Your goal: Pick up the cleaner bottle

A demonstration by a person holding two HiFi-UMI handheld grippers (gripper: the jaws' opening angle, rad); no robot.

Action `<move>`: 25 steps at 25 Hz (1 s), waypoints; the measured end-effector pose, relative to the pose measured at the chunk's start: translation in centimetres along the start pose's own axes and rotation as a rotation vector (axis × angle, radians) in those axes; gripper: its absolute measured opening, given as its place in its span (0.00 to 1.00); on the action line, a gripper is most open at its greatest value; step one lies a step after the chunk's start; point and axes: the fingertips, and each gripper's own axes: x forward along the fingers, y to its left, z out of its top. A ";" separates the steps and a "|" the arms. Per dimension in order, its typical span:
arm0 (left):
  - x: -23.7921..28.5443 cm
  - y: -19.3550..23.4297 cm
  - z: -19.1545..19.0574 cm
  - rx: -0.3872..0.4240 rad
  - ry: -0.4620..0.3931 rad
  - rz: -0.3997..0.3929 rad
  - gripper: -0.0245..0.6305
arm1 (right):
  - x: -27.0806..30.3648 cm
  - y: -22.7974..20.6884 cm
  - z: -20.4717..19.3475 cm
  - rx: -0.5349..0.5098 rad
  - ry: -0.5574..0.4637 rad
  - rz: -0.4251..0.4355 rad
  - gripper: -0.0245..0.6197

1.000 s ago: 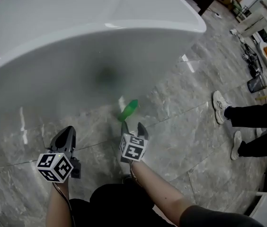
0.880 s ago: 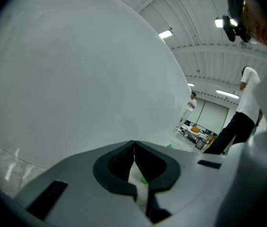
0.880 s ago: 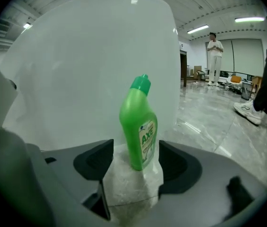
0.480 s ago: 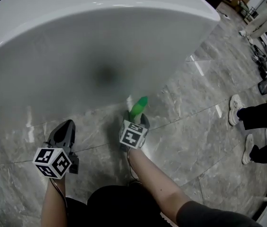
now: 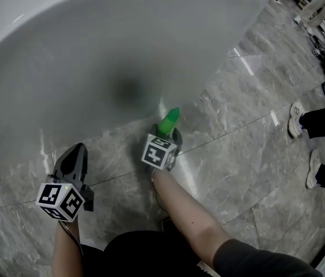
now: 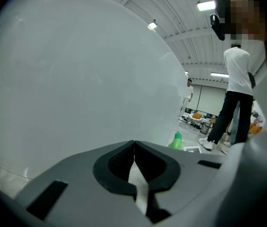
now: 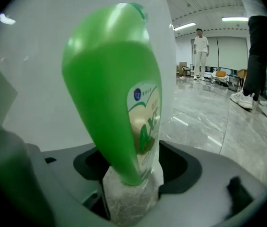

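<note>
A green cleaner bottle (image 5: 169, 120) stands on the grey marble floor against the outer wall of a white bathtub (image 5: 122, 16). My right gripper (image 5: 168, 134) is around its lower part, a finger on each side. In the right gripper view the bottle (image 7: 117, 89) fills the gap between the pads, which press its sides, so the right gripper (image 7: 132, 176) is shut on it. My left gripper (image 5: 74, 151) hovers over the floor to the left, shut and holding nothing. From the left gripper view, that gripper (image 6: 134, 146) faces the tub wall, with the bottle (image 6: 176, 141) small at the right.
The curved tub wall (image 6: 76, 79) rises directly ahead of both grippers. A person's legs and white shoes (image 5: 297, 119) stand on the floor at the right. Another person (image 6: 235, 93) stands beyond the bottle. Marble floor (image 5: 237, 154) stretches to the right.
My right gripper moved forward to the green bottle and its jaws went from open to closed around it. The left gripper barely shifted and stayed shut.
</note>
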 end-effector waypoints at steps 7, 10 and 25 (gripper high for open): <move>0.7 -0.3 -1.3 -0.011 0.007 -0.012 0.06 | 0.6 -0.2 0.8 -0.094 -0.043 0.018 0.48; 0.5 -0.6 -1.9 -0.012 0.015 -0.016 0.06 | 0.8 -0.6 0.6 -0.108 -0.050 0.027 0.47; 0.1 0.3 -3.2 -0.046 0.005 0.017 0.06 | 2.0 -1.7 -0.1 -0.203 -0.019 0.161 0.37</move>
